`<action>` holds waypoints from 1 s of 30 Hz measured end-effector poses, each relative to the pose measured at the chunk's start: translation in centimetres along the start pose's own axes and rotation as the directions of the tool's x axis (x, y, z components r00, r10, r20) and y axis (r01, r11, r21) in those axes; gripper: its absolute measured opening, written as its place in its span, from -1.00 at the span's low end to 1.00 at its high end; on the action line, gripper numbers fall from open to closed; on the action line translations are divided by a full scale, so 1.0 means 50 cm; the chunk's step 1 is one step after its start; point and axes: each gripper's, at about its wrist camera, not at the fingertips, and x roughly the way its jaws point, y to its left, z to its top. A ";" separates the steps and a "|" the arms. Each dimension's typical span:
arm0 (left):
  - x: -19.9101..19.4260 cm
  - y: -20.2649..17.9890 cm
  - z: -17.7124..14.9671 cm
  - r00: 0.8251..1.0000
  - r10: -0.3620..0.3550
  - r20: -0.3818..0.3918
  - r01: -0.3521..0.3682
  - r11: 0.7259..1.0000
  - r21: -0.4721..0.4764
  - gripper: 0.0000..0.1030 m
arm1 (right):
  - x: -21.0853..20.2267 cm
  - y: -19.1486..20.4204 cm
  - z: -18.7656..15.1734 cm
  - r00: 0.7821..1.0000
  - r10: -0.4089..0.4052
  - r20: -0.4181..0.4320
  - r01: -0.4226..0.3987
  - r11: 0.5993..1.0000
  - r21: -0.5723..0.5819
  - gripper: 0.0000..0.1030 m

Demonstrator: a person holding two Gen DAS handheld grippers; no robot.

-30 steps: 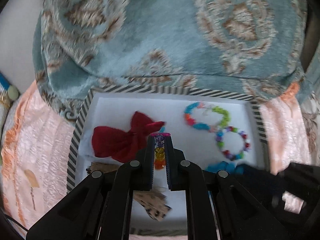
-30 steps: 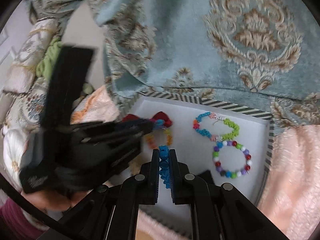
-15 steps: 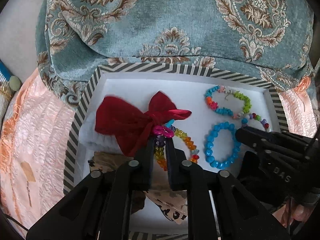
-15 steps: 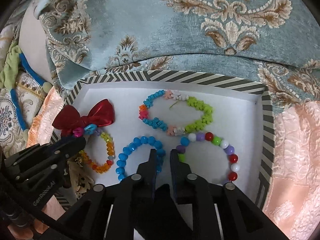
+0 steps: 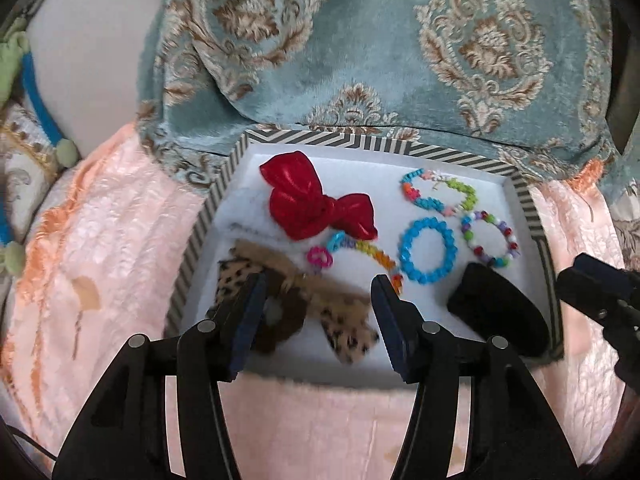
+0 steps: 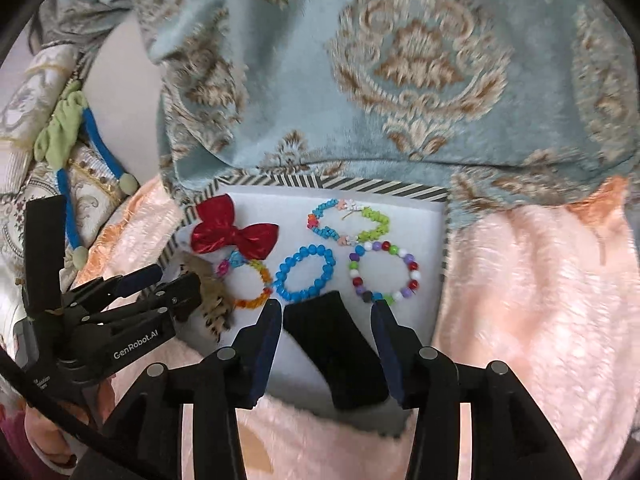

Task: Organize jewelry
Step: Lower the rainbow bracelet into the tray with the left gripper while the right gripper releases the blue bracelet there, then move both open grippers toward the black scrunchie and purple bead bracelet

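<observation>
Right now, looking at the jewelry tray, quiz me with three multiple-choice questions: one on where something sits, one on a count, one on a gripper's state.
1. Where does the red bow lie?
A. in the striped tray
B. on the pink blanket
C. on the teal cushion

2. How many bead bracelets lie in the tray?
A. two
B. four
C. six

3. What does the right gripper hold?
A. the blue bracelet
B. a red bow
C. nothing

Answers:
1 A, the bow rests on the tray's white floor.
2 B: blue bracelet, rainbow, round-bead and flower-bead.
3 C, its opening jaws grip nothing.
</observation>
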 end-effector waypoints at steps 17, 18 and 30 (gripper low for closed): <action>-0.217 -0.022 -0.174 0.991 0.075 0.109 -0.079 0.996 0.036 0.07 | -0.167 0.043 -0.168 0.998 -0.043 0.039 0.043 0.999 -0.011 0.11; -0.226 -0.022 -0.182 0.991 0.075 0.113 -0.079 0.996 0.033 0.07 | -0.175 0.046 -0.176 0.998 -0.046 0.042 0.047 0.999 -0.013 0.11; -0.283 -0.041 -0.258 0.990 0.068 0.125 -0.074 0.997 0.039 0.07 | -0.218 0.062 -0.244 0.998 -0.055 0.023 0.056 0.998 -0.038 0.13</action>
